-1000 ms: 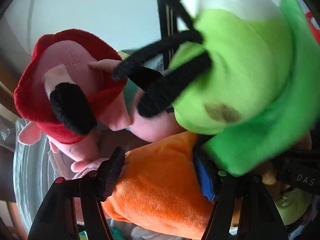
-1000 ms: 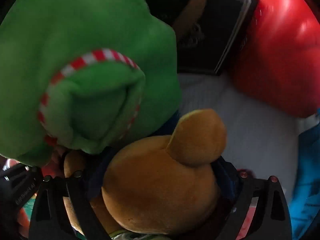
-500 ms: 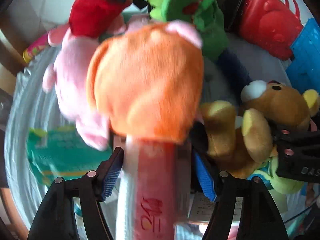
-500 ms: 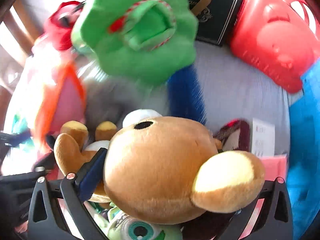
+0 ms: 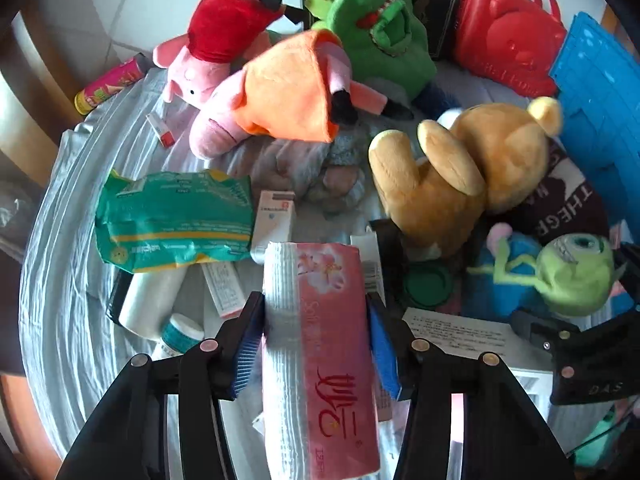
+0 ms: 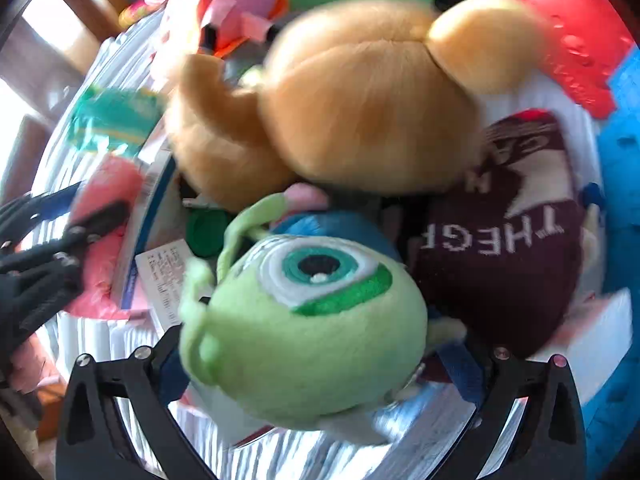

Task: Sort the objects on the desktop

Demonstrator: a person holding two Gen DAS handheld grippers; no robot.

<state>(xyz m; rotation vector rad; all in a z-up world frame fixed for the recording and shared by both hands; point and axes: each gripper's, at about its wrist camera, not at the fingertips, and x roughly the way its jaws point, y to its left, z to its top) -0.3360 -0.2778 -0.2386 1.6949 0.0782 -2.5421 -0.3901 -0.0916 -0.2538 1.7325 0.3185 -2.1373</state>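
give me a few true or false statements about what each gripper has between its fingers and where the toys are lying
1. The left gripper has the pink tissue pack between its fingers. True.
2. The right gripper is around the brown plush bear. False: it is around the green one-eyed plush monster.
3. The orange-dressed pink plush pig lies on the striped grey cloth. True.
4. The red plastic case lies between the left fingers. False: it sits at the far edge, apart from both grippers.

Ahead of my left claw the green packet, small boxes and plush pig crowd the cloth. Only the striped cloth far left lies bare. My right claw faces the brown bear and maroon cushion, packed close.
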